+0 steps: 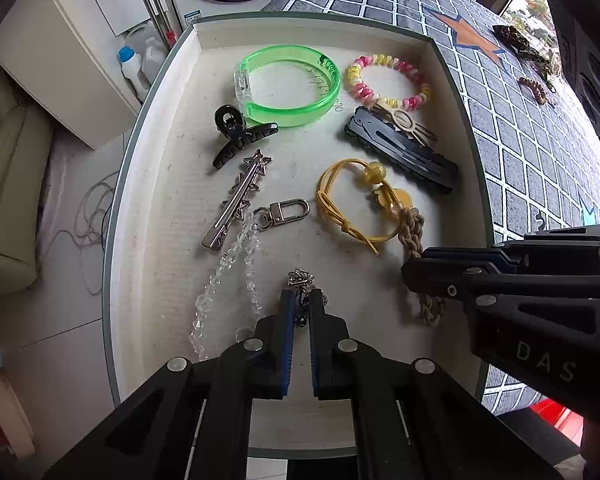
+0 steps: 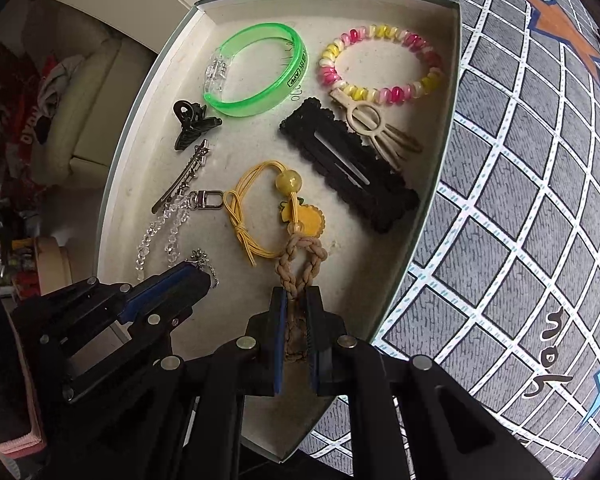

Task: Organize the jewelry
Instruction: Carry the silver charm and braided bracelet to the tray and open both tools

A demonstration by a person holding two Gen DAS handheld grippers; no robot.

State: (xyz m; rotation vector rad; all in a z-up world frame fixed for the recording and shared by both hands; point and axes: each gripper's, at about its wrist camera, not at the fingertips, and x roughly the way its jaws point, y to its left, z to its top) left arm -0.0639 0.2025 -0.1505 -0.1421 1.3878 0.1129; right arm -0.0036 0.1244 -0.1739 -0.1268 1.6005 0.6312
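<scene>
Shallow tray (image 1: 444, 64), pale floor and green rim, sits on a grey checked cloth (image 1: 540, 128). Most pieces already lie inside it, apart from one another: green bangle (image 1: 288, 112), pink-and-yellow coil band (image 1: 388, 84), long black clip (image 1: 404, 152) with a cream clip (image 1: 404, 120) across its far end, black claw clip (image 1: 236, 136), silver star clip (image 1: 236, 204), clear bead chain (image 1: 228, 272) on a metal clasp, yellow cord band (image 1: 352, 208).

Right gripper (image 2: 296, 300) is clenched on a tan braided cord (image 2: 300, 256); the braid's free loop lies on the tray floor, touching the yellow band's charm. Left gripper (image 1: 302, 300), pointing straight down at the tray's near end, is clenched on a small silver charm chain (image 1: 300, 280), just beside the bead chain.

Judgement: both pieces are being set down in the near part of the tray. To do it well, lower each until it rests flat before letting go. Draw the braid clear of the yellow band so they don't tangle. Keep the small chain off the beads. Release one hand at a time and lift straight up, so nothing snags on the pads.
</scene>
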